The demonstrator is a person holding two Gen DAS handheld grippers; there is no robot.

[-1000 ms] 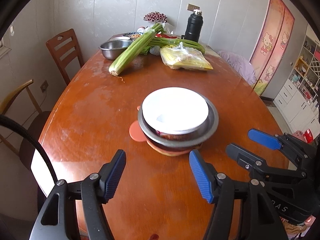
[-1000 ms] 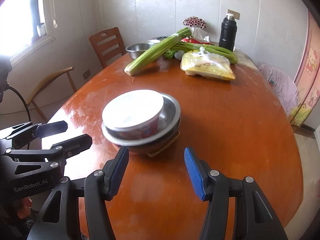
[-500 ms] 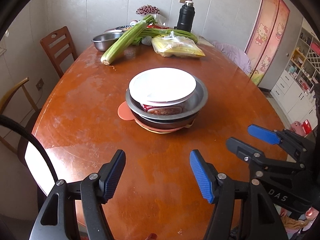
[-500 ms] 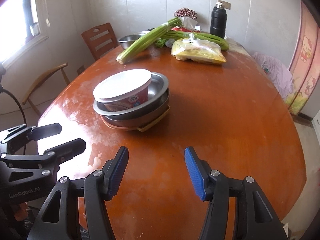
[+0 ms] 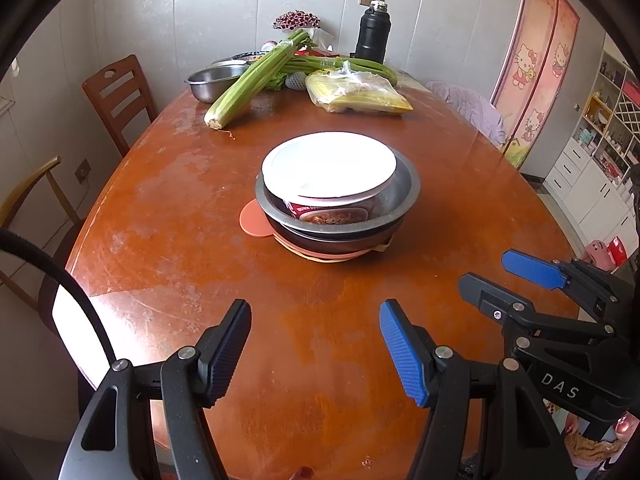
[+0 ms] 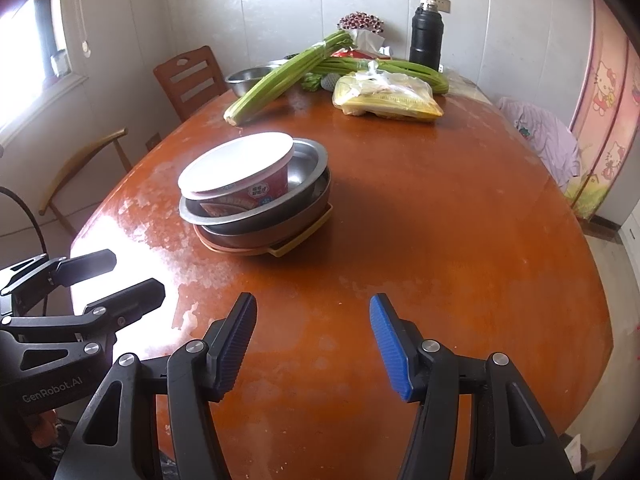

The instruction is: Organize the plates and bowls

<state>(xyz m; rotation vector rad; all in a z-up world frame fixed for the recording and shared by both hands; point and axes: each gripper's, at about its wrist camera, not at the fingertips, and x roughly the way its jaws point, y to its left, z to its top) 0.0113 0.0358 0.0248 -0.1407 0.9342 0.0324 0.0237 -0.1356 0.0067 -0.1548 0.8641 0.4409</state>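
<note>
A stack stands mid-table: a white-lidded noodle cup [image 5: 328,166] [image 6: 236,164] sits in a steel bowl [image 5: 404,196] [image 6: 308,178], which rests in a darker bowl [image 5: 340,240] on a pink plate [image 5: 252,220] and a yellow tray [image 6: 296,244]. My left gripper [image 5: 314,344] hangs open and empty above the near table, short of the stack. To its right, my right gripper [image 6: 312,340] is likewise open and empty. Each gripper shows in the other's view: the right gripper [image 5: 532,280] and the left gripper [image 6: 112,280].
At the far end of the brown oval table [image 5: 180,220] lie celery bundles [image 5: 256,80], another steel bowl [image 5: 212,80], a yellow bag [image 5: 356,94] and a black flask [image 5: 372,36]. Wooden chairs [image 5: 116,96] stand along the left edge.
Both grippers drew back a little from the stack, which now looks smaller and farther off, then held still. Their jaws stayed open.
</note>
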